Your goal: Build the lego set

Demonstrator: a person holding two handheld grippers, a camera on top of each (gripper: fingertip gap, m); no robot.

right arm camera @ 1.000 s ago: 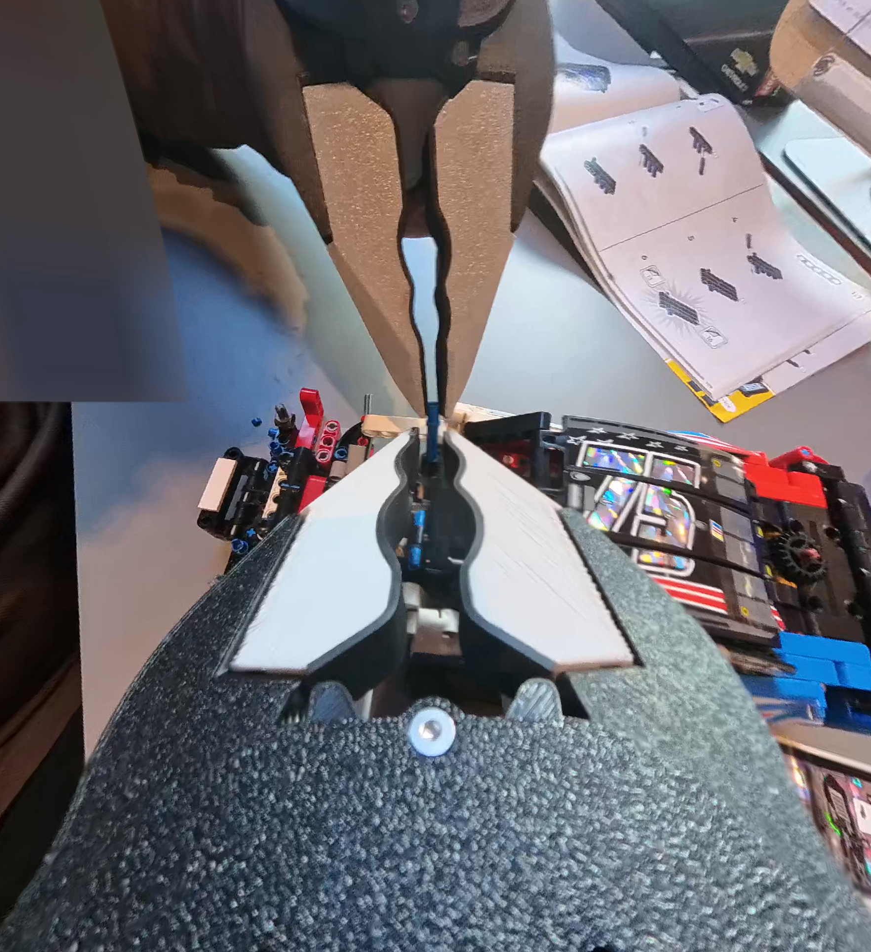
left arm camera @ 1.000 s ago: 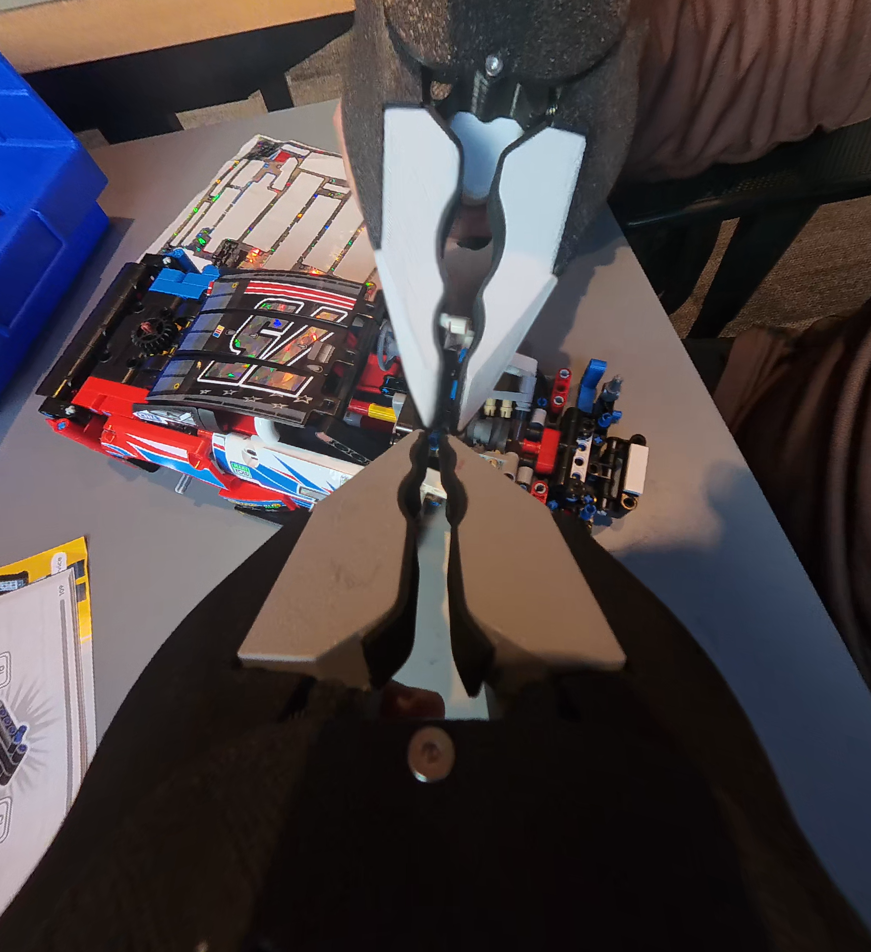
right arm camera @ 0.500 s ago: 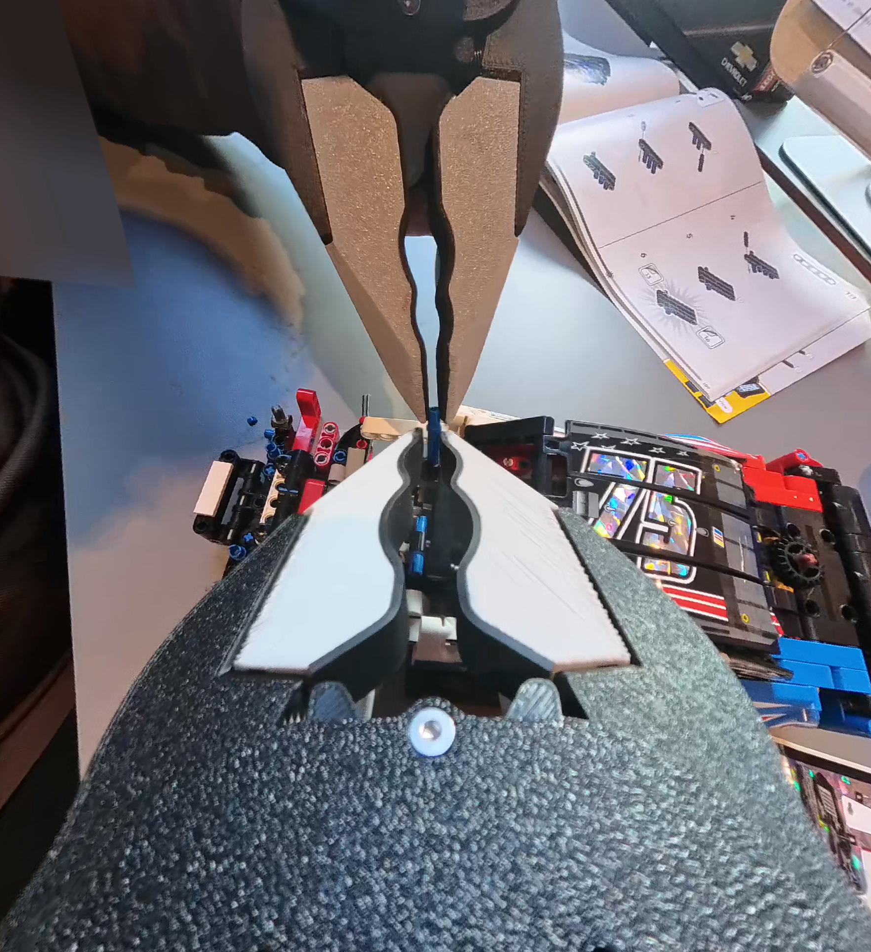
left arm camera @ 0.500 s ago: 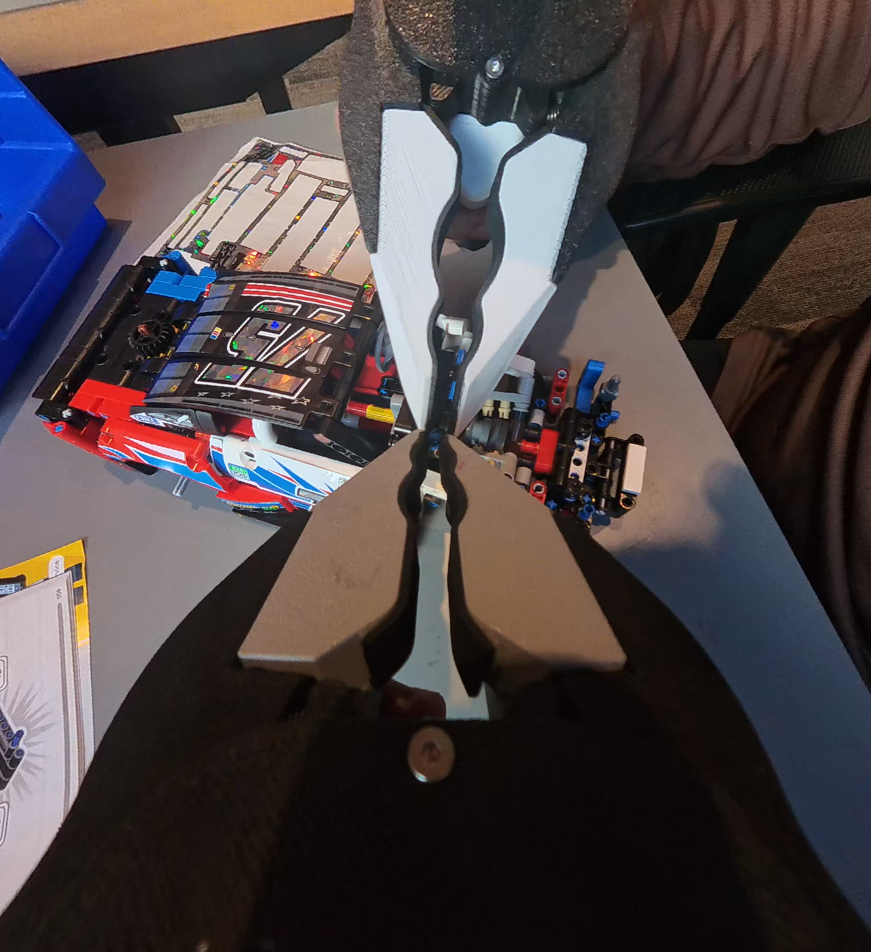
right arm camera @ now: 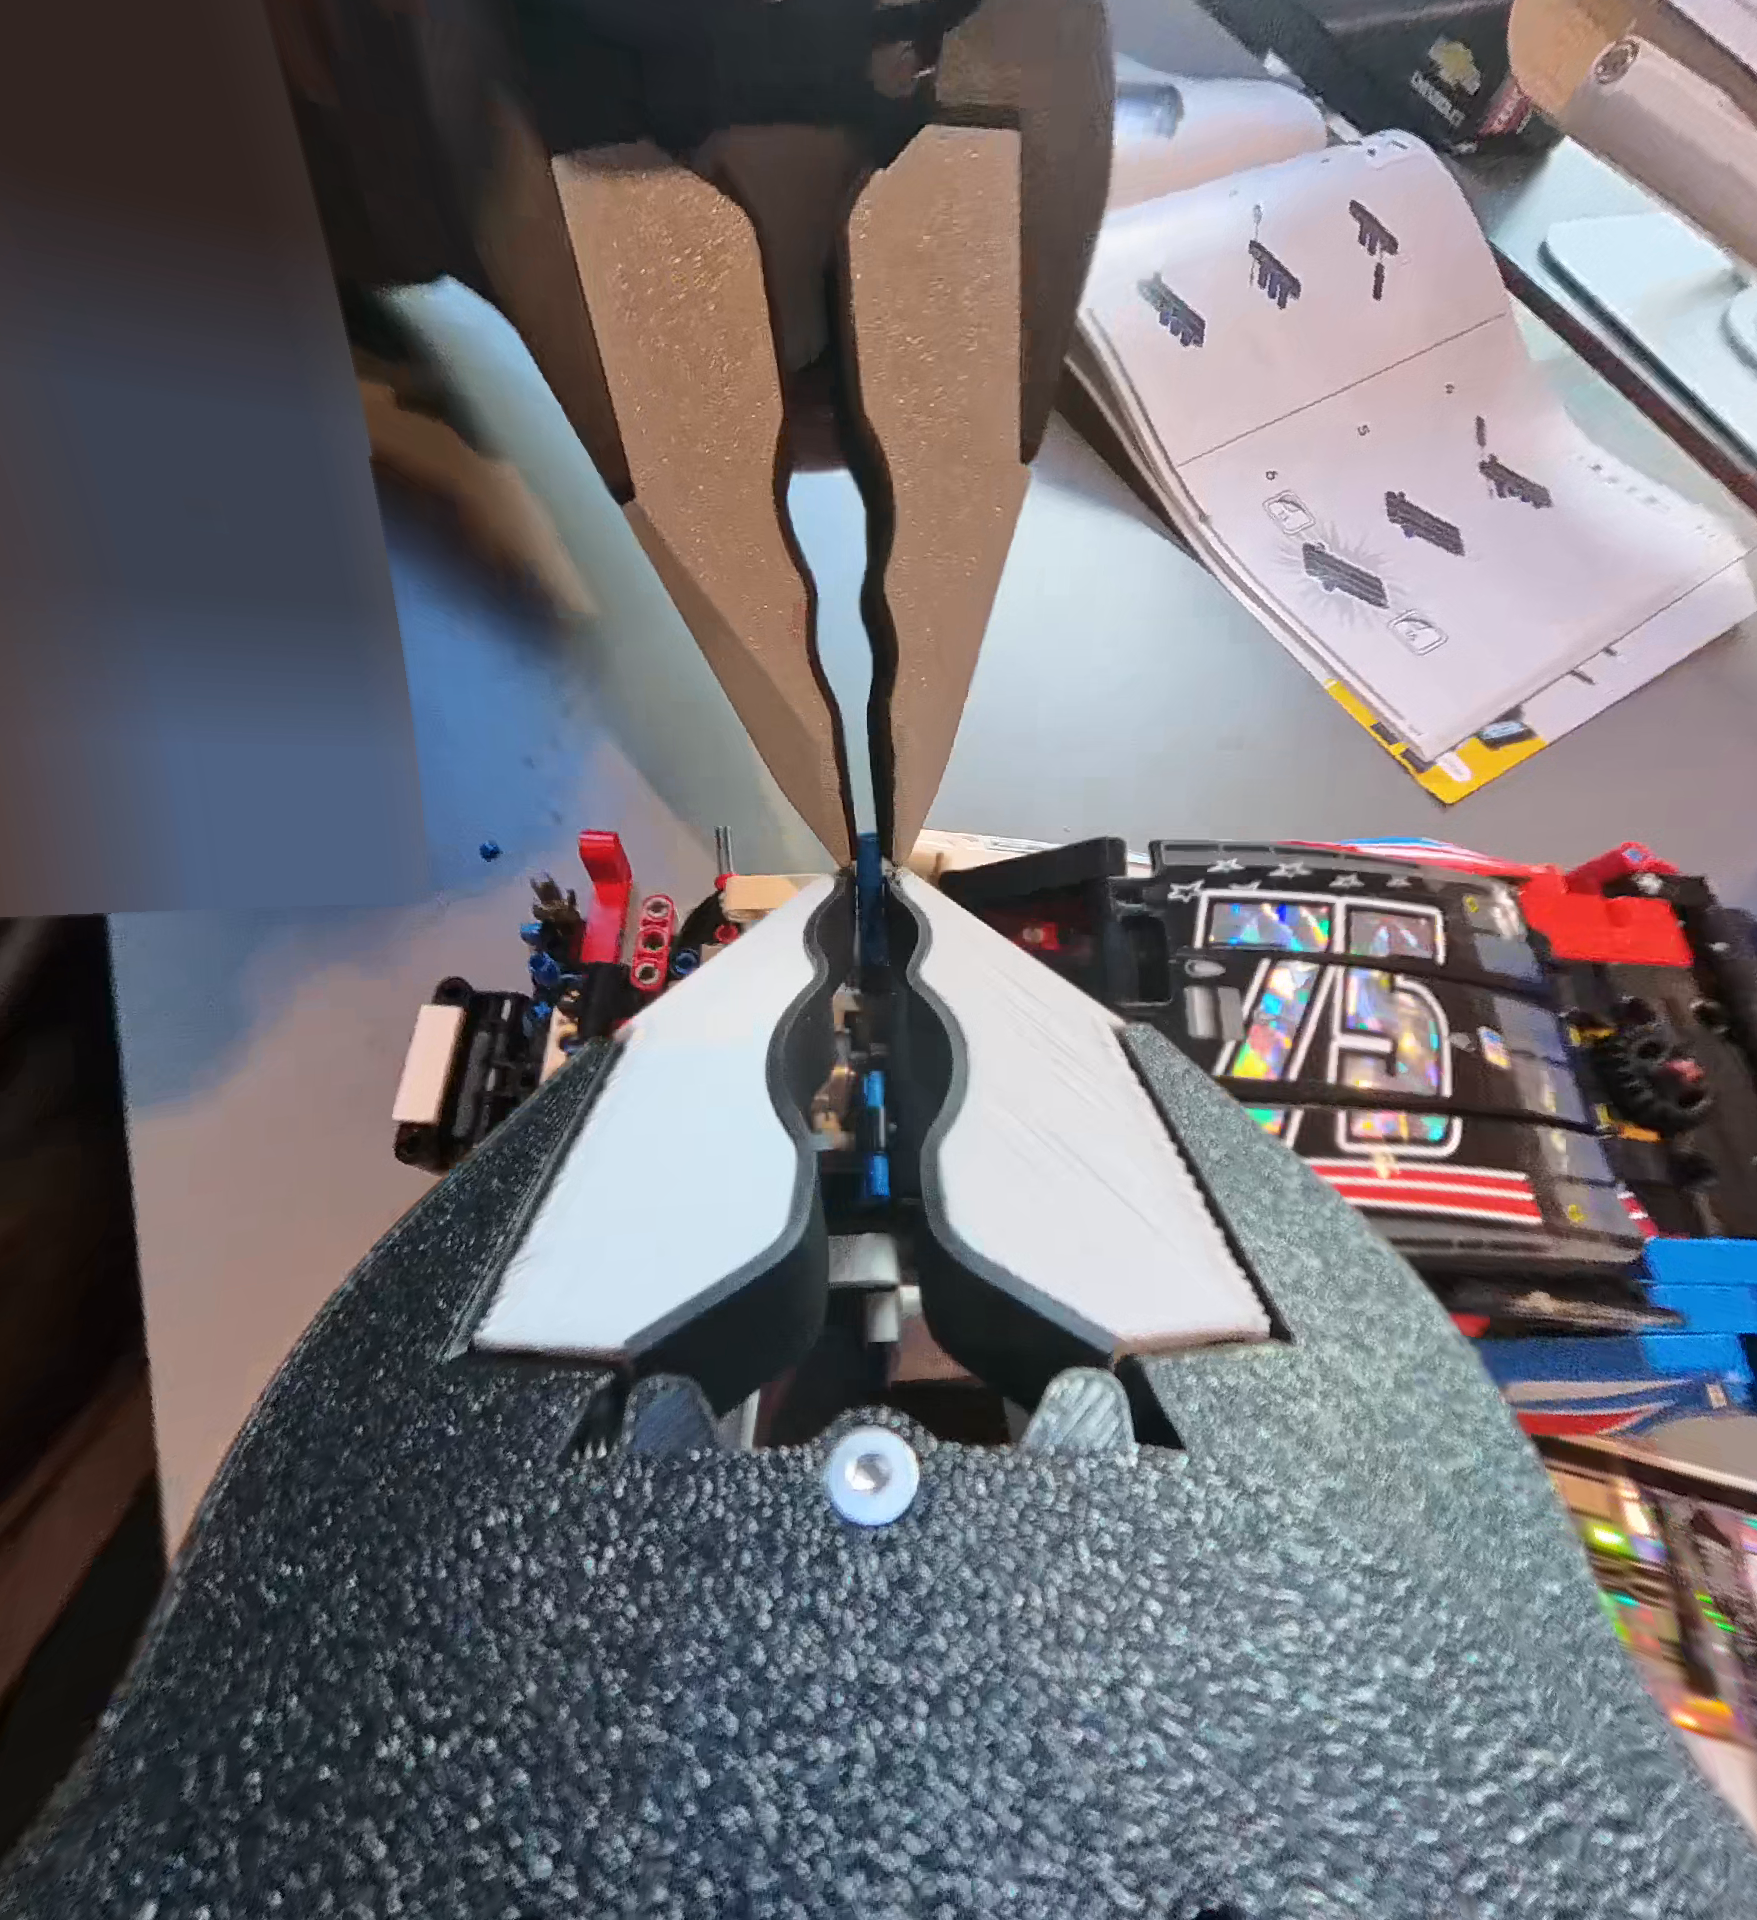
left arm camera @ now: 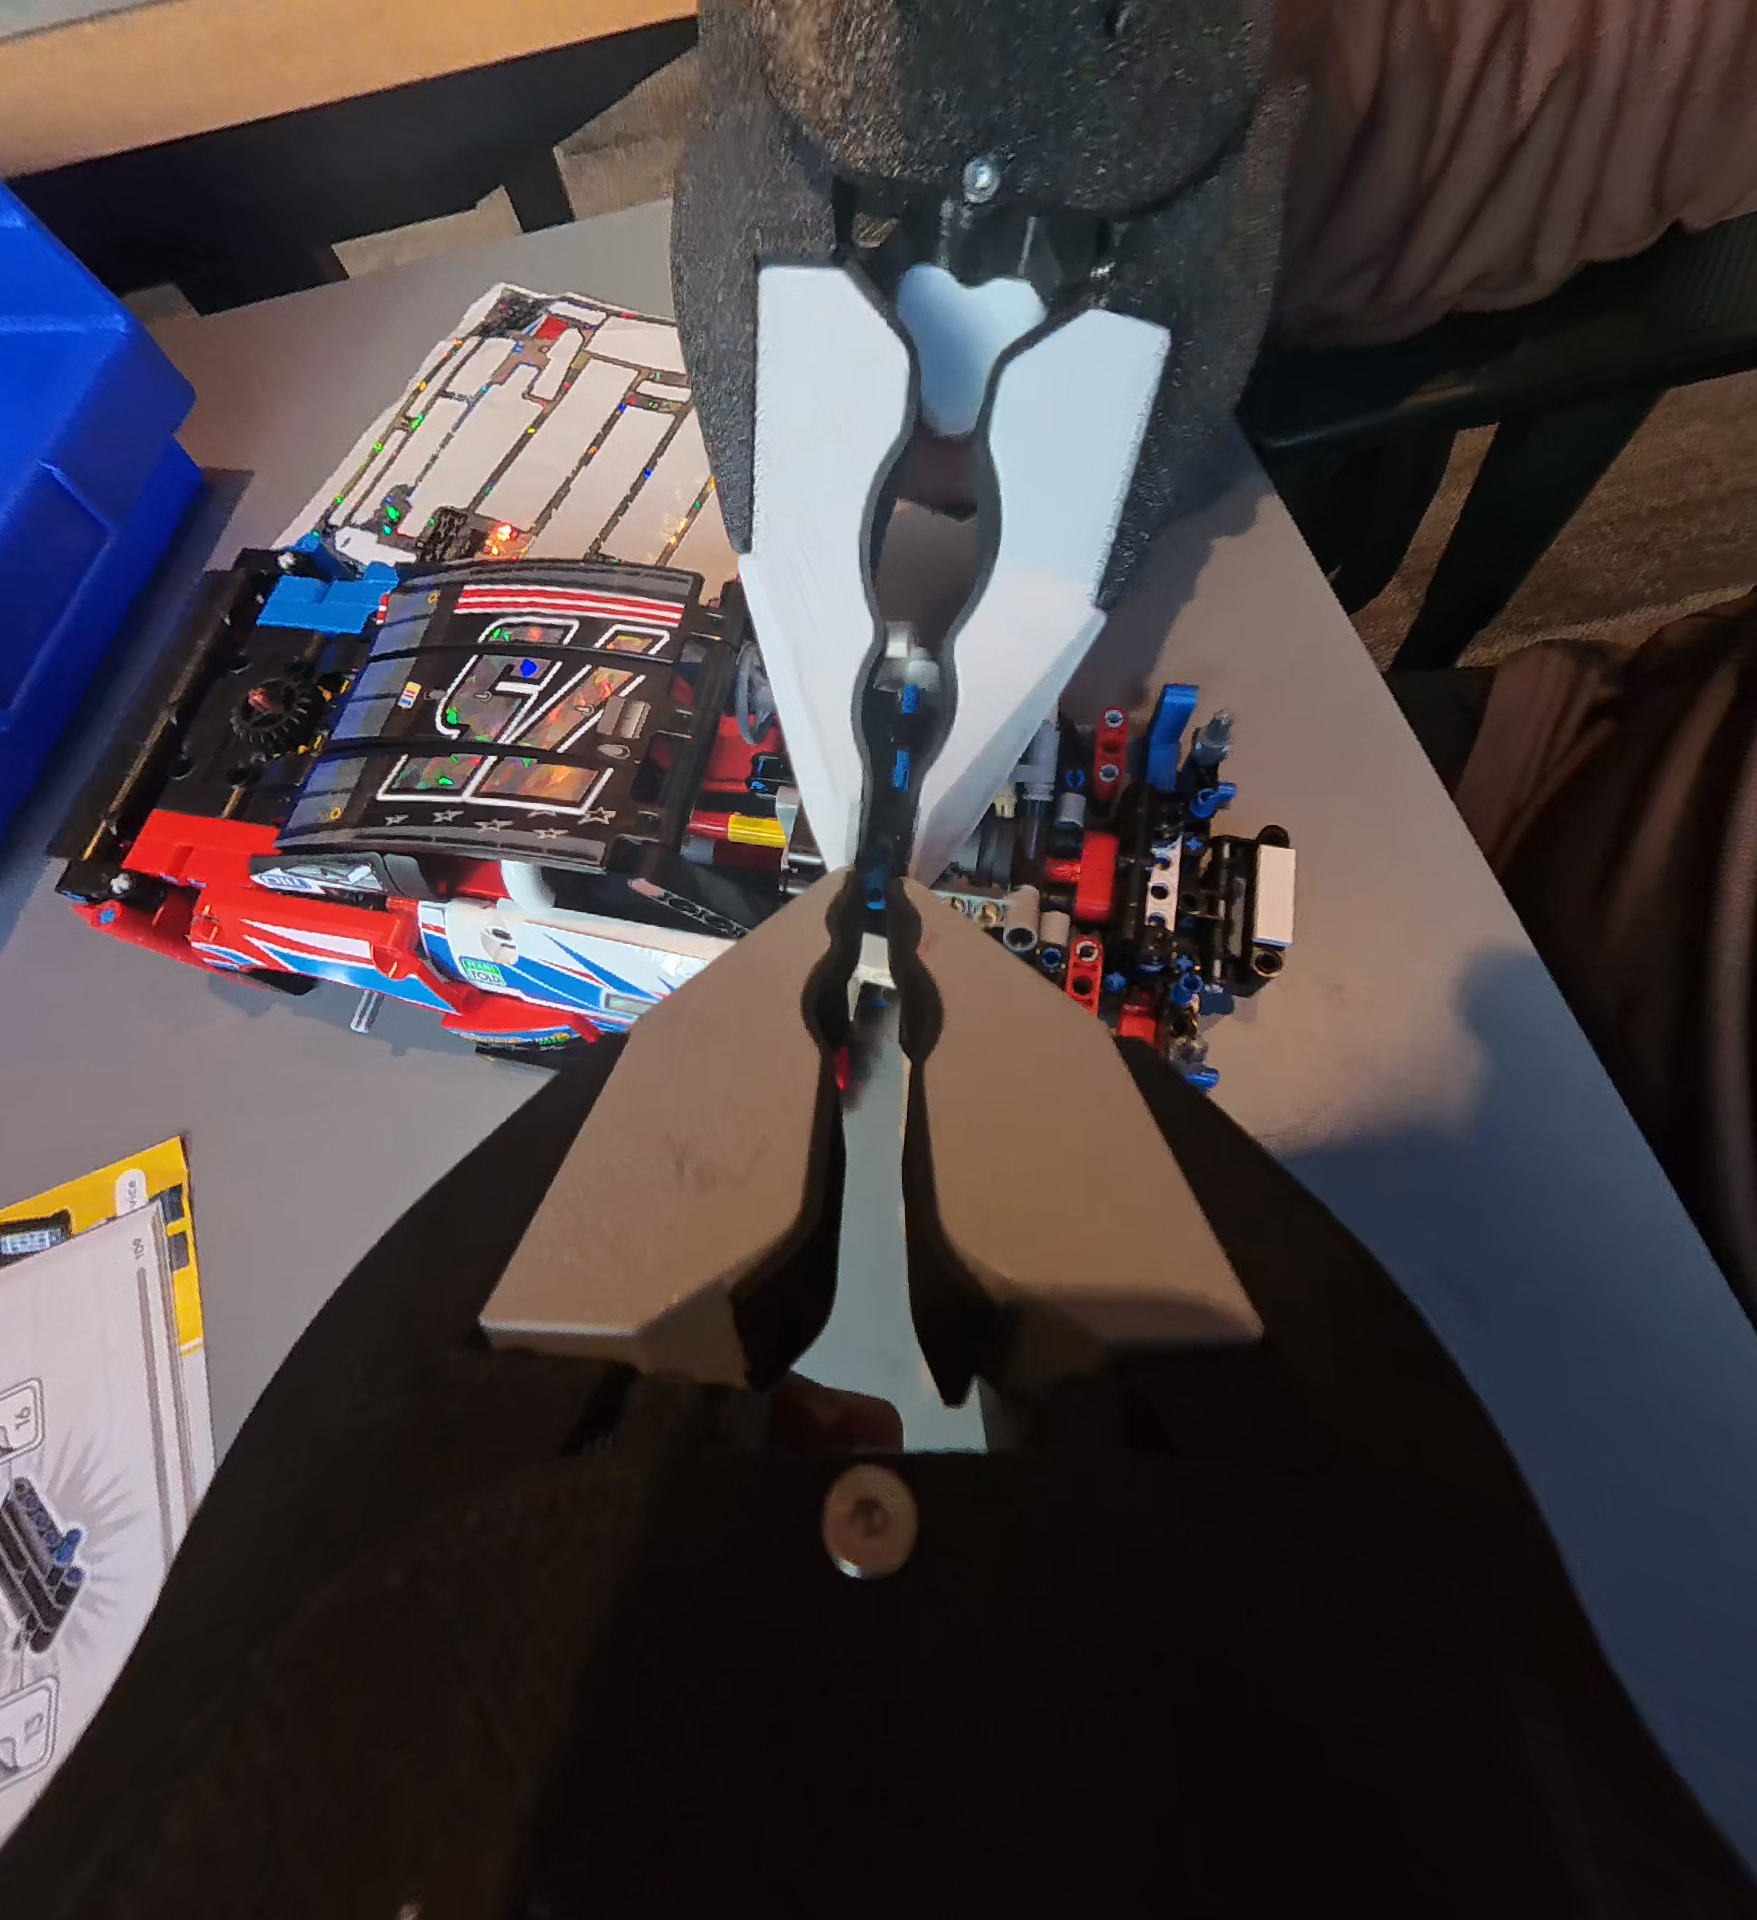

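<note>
My two grippers meet tip to tip above the partly built lego car, which also shows in the right wrist view. My left gripper, with grey fingers, is shut on a small blue pin. My right gripper, with white fingers, is shut on a thin black lego piece with blue pins. That piece also shows between the white fingers in the left wrist view. The pin's end touches the black piece at the fingertips. The car's bare front frame lies right under them.
An open instruction booklet lies at the near left, also seen in the right wrist view. A sticker sheet lies behind the car. A blue bin stands at the far left. A person's sleeve is at the table's right edge. Left and right tips are no more than a few centimetres apart.
Both grippers stay shut and tip to tip. The right gripper has shifted slightly and tilted a little. The car has not moved.
</note>
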